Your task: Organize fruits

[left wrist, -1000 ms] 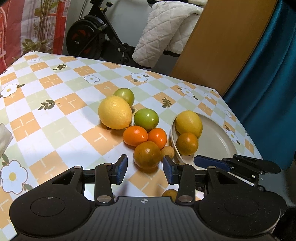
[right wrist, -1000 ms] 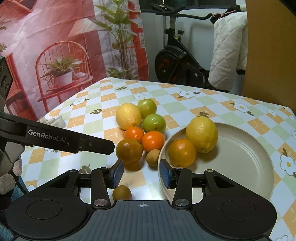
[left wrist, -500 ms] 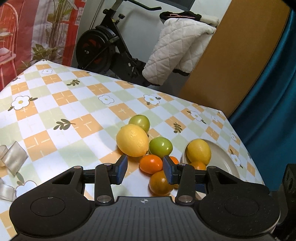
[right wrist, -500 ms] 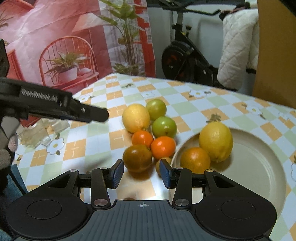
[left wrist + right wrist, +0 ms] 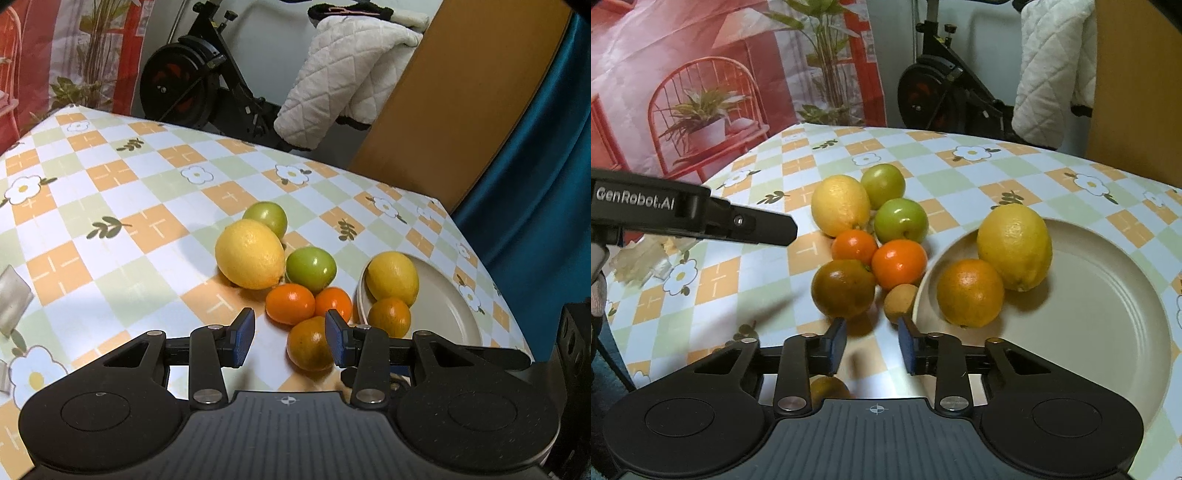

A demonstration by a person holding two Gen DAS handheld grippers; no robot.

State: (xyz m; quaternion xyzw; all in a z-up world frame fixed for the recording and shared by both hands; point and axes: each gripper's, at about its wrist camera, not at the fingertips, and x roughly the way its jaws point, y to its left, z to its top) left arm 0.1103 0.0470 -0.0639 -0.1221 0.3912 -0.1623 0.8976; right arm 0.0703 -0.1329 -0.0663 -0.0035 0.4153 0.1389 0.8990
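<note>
On the flowered tablecloth lies a cluster: a lemon (image 5: 840, 210), two green fruits (image 5: 901, 225), two small oranges (image 5: 899, 264), a dark orange (image 5: 844, 288) and a small brown fruit (image 5: 901, 303). The beige plate (image 5: 1108, 332) to their right holds an orange (image 5: 969, 291) and a lemon (image 5: 1015, 245). My right gripper (image 5: 872, 345) hovers just before the dark orange and the brown fruit; its jaws are closing to a narrow gap with nothing between them. Another small fruit (image 5: 829, 391) peeks out under it. My left gripper (image 5: 290, 341) is open above the dark orange (image 5: 310, 343), holding nothing.
An exercise bike (image 5: 192, 85), a quilted white cloth (image 5: 343, 74) and a wooden panel (image 5: 461, 103) stand behind the table; a teal curtain (image 5: 535, 166) hangs at its right edge. Crumpled wrappers (image 5: 642, 258) lie at the table's left. The left gripper's finger (image 5: 701, 218) juts in from the left.
The right gripper's jaws have narrowed, and it has come closer to the dark orange and the plate. The left wrist view has shifted; its jaws keep the same gap.
</note>
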